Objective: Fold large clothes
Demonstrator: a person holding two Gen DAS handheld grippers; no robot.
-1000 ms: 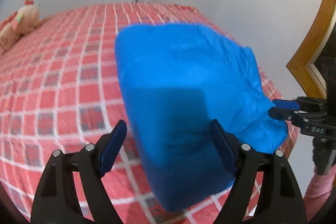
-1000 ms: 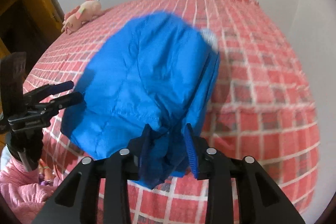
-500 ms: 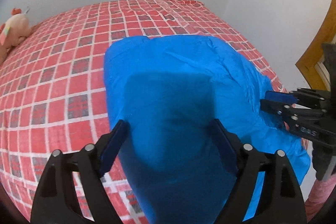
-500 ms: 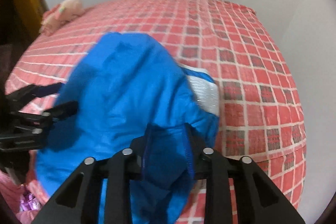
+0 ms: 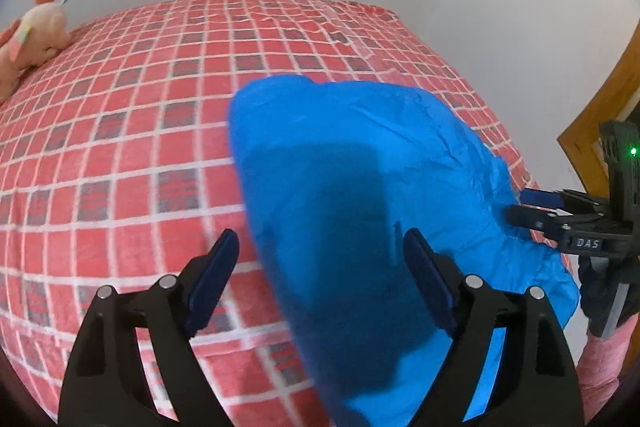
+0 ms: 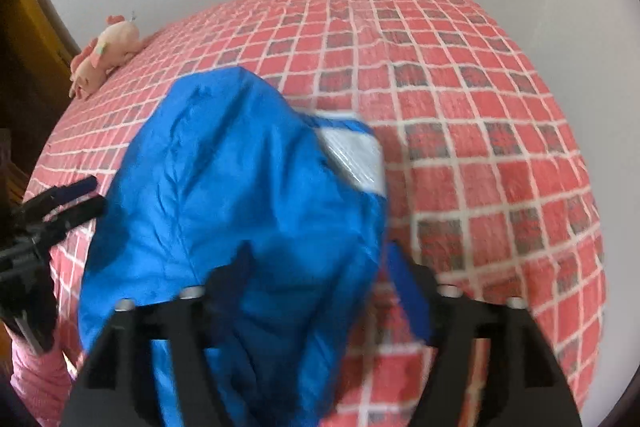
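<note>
Left wrist: left claw (image 5: 320, 267) wide over blue garment (image 5: 360, 163); right claw (image 6: 316, 279) wide, bedspread (image 6: 480, 107) beyond.

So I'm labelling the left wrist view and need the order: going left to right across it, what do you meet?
Plush toy → red checked bedspread → blue garment → right tool → wooden door frame.
</note>
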